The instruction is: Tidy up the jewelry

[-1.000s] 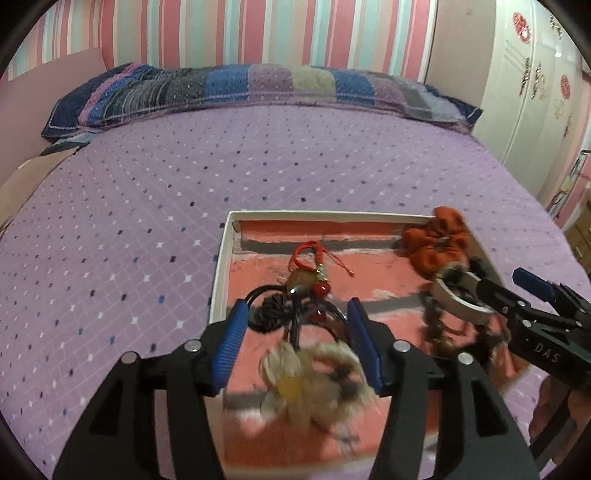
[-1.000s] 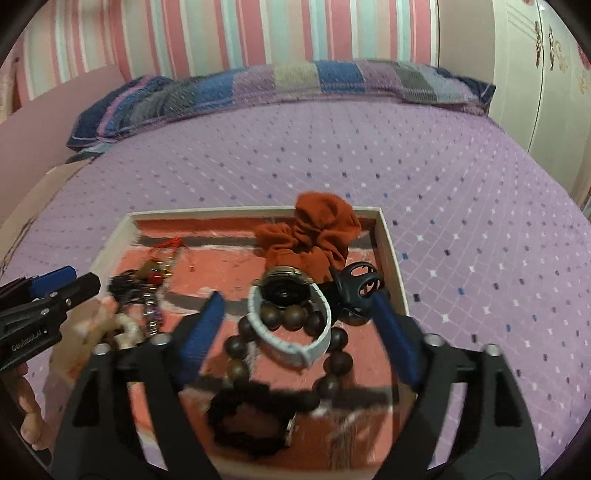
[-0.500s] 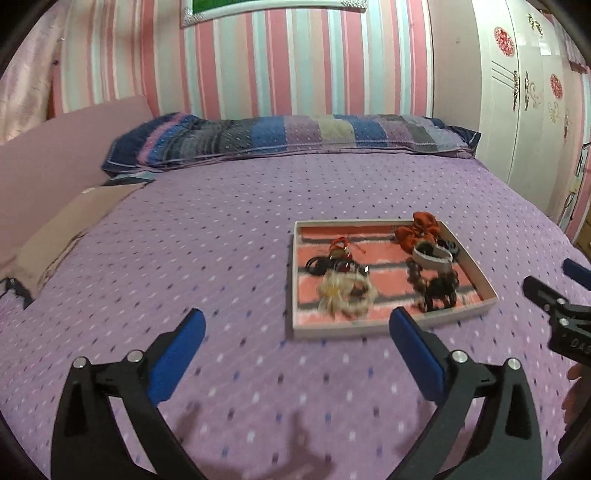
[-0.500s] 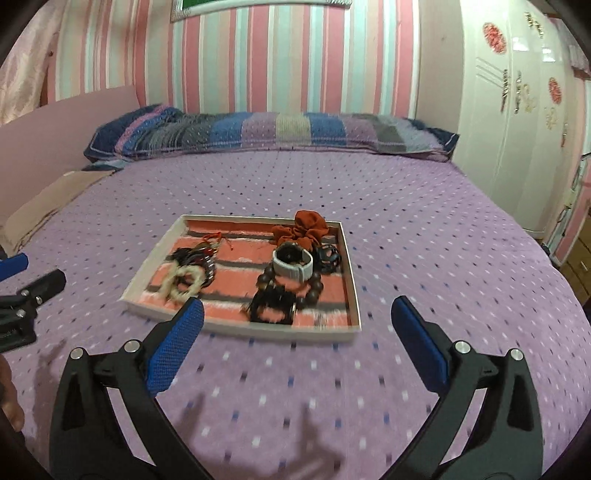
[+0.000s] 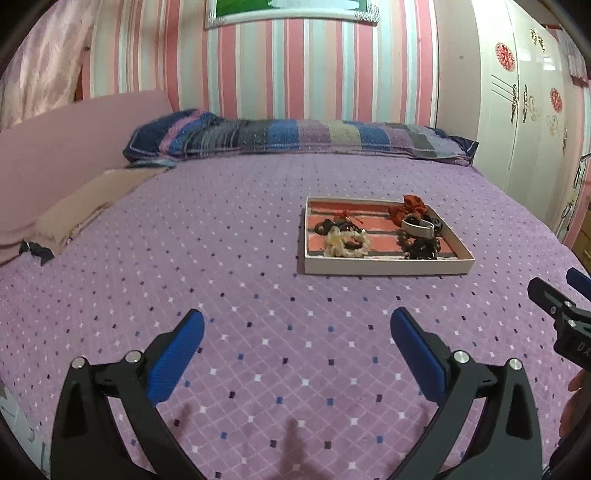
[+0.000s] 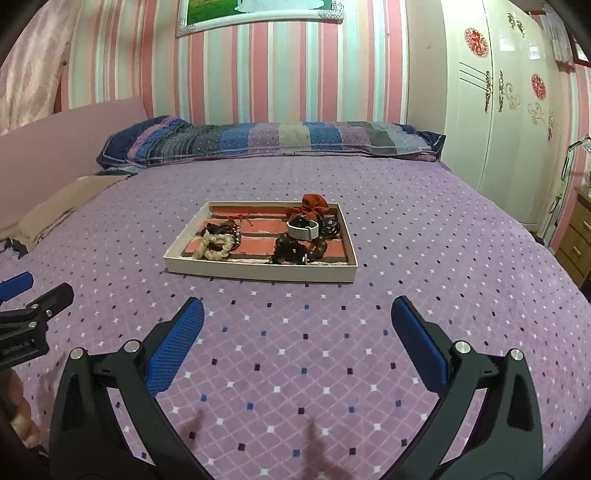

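Purple bedspread (image 5: 258, 295) with small diamond pattern, covering the whole bed; long striped bolster pillow (image 5: 295, 138) in blue, purple and grey along the far edge, against the wall. Pink padded headboard panel (image 5: 66, 140) at left; folded tan cloth (image 5: 92, 203) lying beside it on the bedspread, near the pillow's left end. Wall (image 6: 258, 74) papered in vertical pink, white and pale blue stripes; framed picture (image 6: 258, 11) with white frame hung high on it, partly cut off. White wardrobe (image 6: 498, 110) at right, doors decorated with red and gold ornaments; wooden drawer unit (image 6: 578, 236) at far right edge.
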A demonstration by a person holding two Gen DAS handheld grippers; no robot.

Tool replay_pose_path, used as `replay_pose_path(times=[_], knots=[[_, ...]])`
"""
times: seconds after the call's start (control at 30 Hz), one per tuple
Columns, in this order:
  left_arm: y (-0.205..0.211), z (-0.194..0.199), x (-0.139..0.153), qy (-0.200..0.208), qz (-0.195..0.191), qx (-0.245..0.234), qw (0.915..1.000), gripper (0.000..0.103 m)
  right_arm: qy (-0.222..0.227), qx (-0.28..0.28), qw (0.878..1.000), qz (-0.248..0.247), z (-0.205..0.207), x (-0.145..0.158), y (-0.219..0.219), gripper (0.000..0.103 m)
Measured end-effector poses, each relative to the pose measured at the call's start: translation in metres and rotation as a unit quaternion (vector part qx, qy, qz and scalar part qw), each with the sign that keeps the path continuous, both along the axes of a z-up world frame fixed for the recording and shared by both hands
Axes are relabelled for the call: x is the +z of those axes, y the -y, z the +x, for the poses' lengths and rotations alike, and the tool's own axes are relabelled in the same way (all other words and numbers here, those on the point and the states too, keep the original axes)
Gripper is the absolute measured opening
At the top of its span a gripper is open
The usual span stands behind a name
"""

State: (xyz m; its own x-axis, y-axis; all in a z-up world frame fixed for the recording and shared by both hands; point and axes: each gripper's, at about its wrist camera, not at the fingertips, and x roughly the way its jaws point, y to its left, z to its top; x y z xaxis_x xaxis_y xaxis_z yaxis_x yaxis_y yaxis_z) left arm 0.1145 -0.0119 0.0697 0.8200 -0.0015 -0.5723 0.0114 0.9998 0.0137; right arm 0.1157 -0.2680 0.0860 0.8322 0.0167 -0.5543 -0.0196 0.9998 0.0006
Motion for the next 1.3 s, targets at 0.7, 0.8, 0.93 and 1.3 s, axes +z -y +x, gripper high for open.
replay_pose_path(times=[0.7, 0.8, 0.93, 1.3], knots=[[0.0039, -0.0011, -0.0075, -0.002, 0.011, 0.004, 0.9999, 0.099, 0.007, -0.014, 1.000, 0.004, -0.0049, -0.0012, 0.0056, 0.099], [0.0047, -0.0020, -0.0072, 0.001, 0.016, 0.007, 0.9998, 0.099, 0.008, -0.014, 1.000, 0.002, -0.0058, -0.0003, 0.0057, 0.099], [0.0040, -0.0022, -0.0078, 0.000, 0.016, 0.008, 0.9998, 0.099, 0.009, -0.015, 1.000, 0.005, -0.0063, 0.0004, 0.0069, 0.099], [0.0043, -0.0013, -0.0071, -0.001, 0.016, 0.007, 0.9999, 0.099, 0.006, -0.012, 1.000, 0.005, -0.0062, -0.0009, 0.0055, 0.099]])
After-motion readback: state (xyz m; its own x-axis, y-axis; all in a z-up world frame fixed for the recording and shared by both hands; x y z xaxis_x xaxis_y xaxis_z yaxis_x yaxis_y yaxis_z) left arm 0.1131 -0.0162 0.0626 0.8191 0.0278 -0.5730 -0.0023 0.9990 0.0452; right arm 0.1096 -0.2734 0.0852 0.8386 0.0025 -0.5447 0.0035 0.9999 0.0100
